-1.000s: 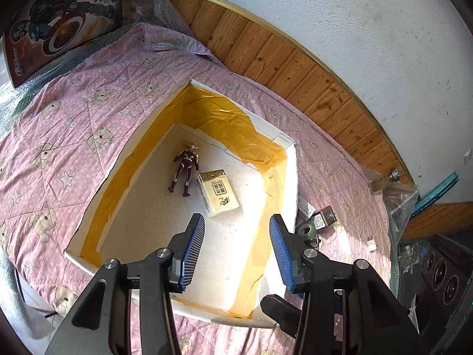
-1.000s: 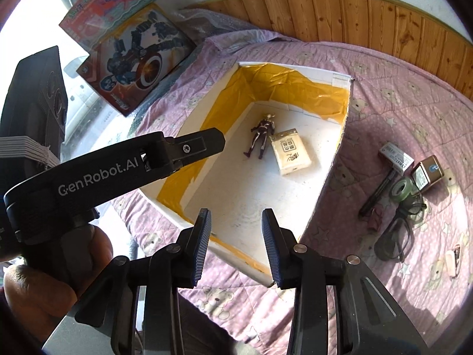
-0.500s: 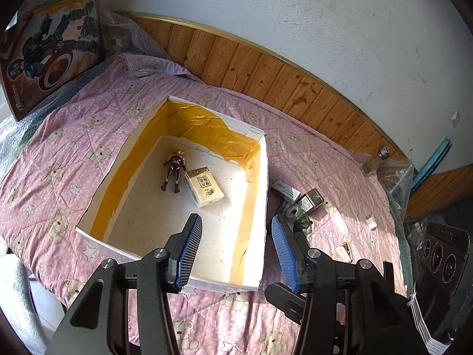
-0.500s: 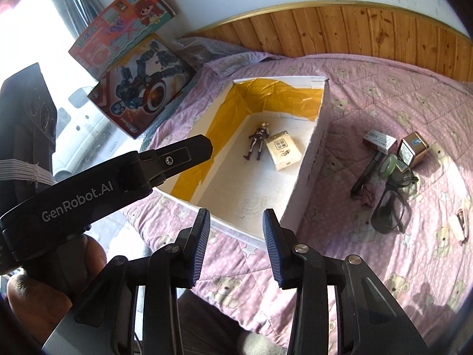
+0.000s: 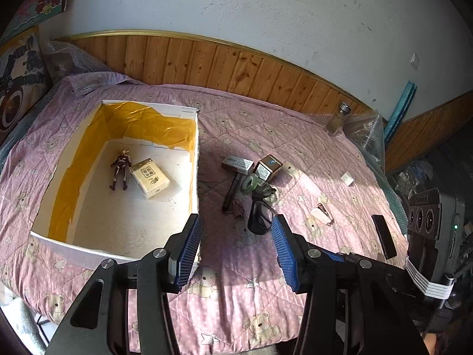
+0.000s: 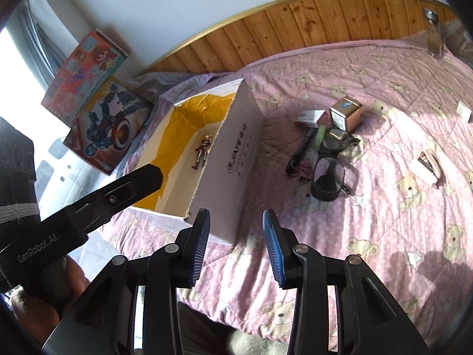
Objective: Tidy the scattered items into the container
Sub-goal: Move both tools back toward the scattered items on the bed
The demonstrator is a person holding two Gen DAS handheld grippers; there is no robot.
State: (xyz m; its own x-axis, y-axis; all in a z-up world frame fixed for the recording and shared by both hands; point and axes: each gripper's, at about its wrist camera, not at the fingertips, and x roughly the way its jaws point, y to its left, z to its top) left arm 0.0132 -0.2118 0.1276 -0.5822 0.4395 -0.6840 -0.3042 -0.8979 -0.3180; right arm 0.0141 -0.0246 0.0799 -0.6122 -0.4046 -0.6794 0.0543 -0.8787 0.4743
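Bright daylight, hard and warm, from a blown-out window point(image 6: 11, 68) at the left of the right wrist view. Sunlit patches across the pink quilt point(image 5: 295, 136), with sharp dark shadows beside the white box point(image 5: 193, 177) and under the glasses point(image 6: 328, 174). Gloss and glare on the yellow tape lining point(image 5: 165, 124). Heavy fisheye bending of the wooden panelling point(image 5: 236, 68), black vignette in the corners. Sharp focus mid-frame, slightly soft at the rims.
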